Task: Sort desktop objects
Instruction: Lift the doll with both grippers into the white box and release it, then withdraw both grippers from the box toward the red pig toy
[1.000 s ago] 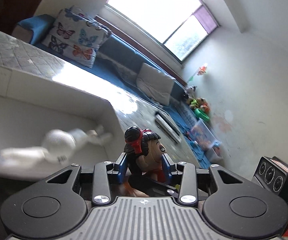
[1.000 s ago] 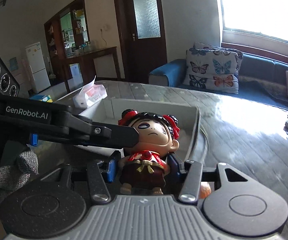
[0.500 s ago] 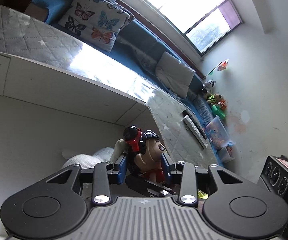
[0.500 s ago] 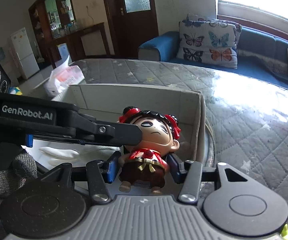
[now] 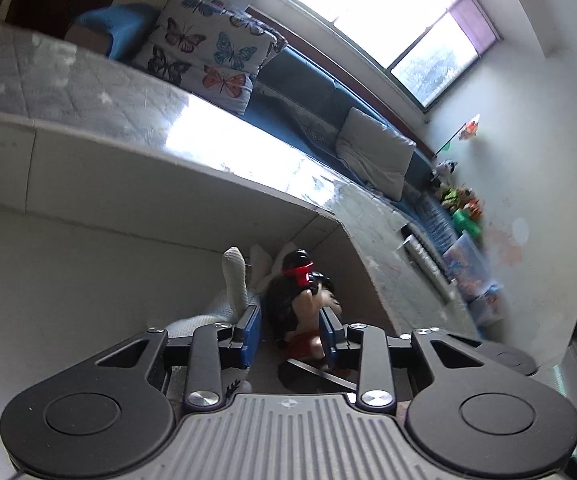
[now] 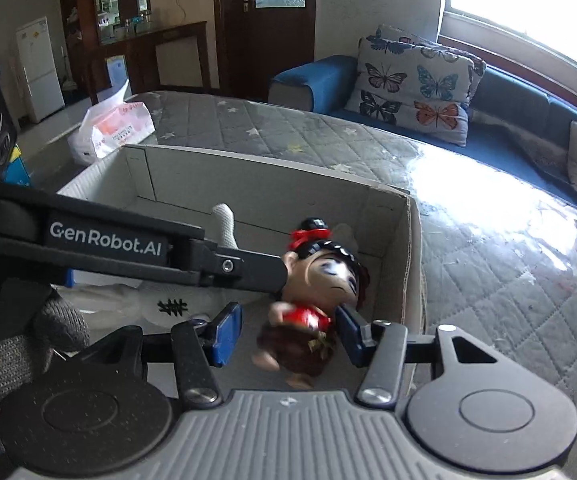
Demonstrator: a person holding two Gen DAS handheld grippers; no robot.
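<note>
A doll (image 6: 320, 292) with black hair, a red hair bow and a red-and-brown outfit is seen tilted, inside the cardboard box (image 6: 412, 248) near its right wall. A white knitted sock (image 6: 224, 224) is seen beside it, further from that wall.

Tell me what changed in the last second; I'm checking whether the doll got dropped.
Both grippers lowered the figurine into the cardboard box. It stood upright in the right gripper; now it tilts, blurred, clear of one pad, apparently released. The left gripper is closing its jaws, the figurine between them. The white knitted item stays in the box.
</note>
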